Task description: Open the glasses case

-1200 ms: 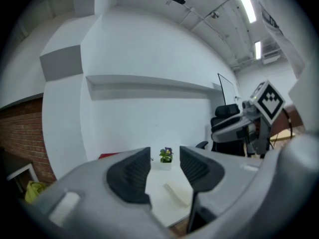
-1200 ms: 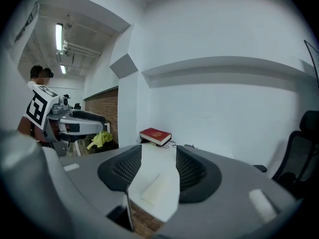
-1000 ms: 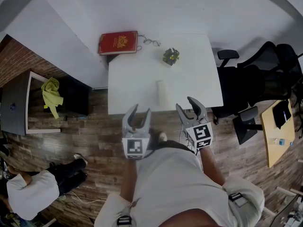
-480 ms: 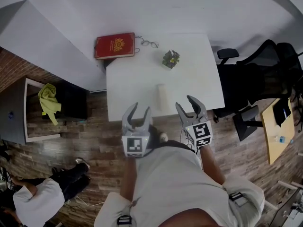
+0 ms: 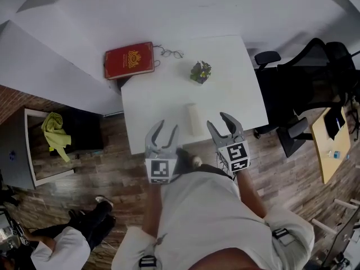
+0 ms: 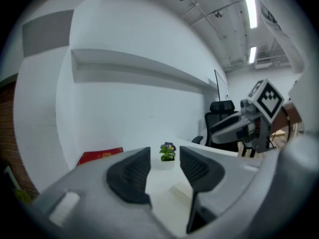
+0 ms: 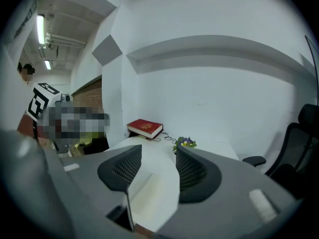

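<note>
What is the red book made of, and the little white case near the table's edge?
The red book looks like card or cloth-covered board: matte red cover, gold emblem, thick with pale page edges. The white case seems smooth and matte, maybe plastic or faux leather; it is too small to tell which.

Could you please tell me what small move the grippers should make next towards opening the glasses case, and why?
Probably bring both grippers forward onto the white glasses case. It lies near the table's front edge, between and just beyond the left gripper and the right gripper. Both sets of jaws stand open and empty, touching nothing.
</note>
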`<state>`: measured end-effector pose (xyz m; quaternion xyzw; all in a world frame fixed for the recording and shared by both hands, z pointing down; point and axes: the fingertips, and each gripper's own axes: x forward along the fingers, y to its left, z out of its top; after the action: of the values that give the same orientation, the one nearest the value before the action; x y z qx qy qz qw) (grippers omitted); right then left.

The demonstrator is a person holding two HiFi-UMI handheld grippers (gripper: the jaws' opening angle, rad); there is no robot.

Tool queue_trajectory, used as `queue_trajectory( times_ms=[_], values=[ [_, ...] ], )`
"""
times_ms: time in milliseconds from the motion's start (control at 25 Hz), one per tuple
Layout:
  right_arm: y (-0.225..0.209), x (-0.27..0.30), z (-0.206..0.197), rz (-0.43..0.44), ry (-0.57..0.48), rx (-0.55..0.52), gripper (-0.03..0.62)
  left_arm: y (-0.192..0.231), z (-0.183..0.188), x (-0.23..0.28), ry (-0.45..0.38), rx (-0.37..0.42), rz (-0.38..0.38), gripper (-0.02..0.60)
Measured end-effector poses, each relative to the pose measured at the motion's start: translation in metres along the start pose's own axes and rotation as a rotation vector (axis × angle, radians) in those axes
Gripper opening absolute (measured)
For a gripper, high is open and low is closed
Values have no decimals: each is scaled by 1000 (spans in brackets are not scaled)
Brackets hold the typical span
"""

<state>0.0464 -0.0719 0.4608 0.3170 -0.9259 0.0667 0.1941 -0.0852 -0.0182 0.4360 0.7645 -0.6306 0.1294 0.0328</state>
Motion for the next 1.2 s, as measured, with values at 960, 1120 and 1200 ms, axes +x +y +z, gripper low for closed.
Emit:
queue_trajectory(
  times_ms=[960,1120,1200],
  values=[
    [4,58,-61,-104,213,110,204,12,-62,76,119,31,-305,183],
    [7,64,-73,-114,256,129,204,13,-76,83,146,39,-342,183],
    [9,68,-78,-123,269,136,205,12,-82,86,157,48,-361,183]
  ],
)
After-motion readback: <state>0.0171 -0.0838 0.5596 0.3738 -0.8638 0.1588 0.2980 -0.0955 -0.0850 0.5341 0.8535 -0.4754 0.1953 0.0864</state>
